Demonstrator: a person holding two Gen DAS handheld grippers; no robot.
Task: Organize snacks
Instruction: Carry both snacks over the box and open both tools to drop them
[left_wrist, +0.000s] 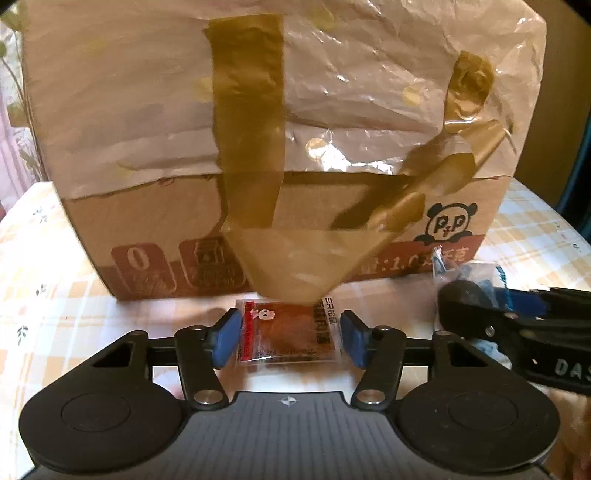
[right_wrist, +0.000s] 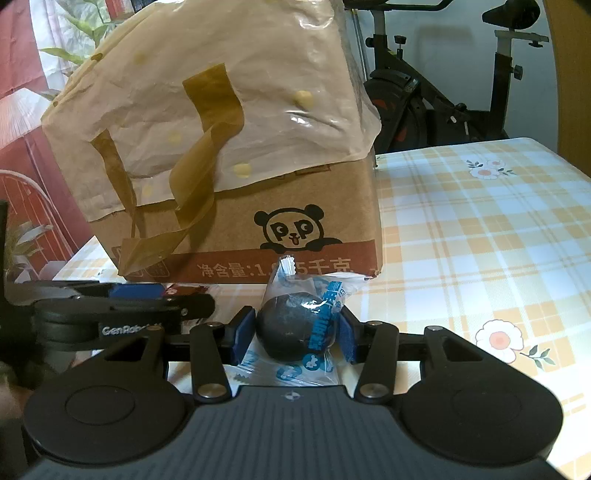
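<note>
Both pairs of tongs sit low in front of a cardboard box (left_wrist: 258, 236) draped with a crinkled plastic bag (left_wrist: 332, 85) on the checked bench (right_wrist: 480, 229). The left tongs (left_wrist: 289, 338) have their blue pads on either side of a flat red snack packet (left_wrist: 286, 338) lying on the bench just before the box; the left pad looks to touch the packet's edge, the right pad stands just beside it — so I read them as closing, not yet gripping. The right tongs (right_wrist: 296, 334) are closed on a dark round snack in a clear blue-printed wrapper (right_wrist: 295, 328), pads pressed to both sides, and whether it rests on the bench I cannot tell.

What could go wrong: the flat packet is thin and slick, so the pads may slide over it or pinch only the wrapper seam, and it could drop on lifting. A loose bag handle (left_wrist: 295, 266) hangs right over the packet and may snag the tongs as they rise. The round snack could roll inside its loose wrapper and squirt out — especially if squeezed off-centre.
</note>
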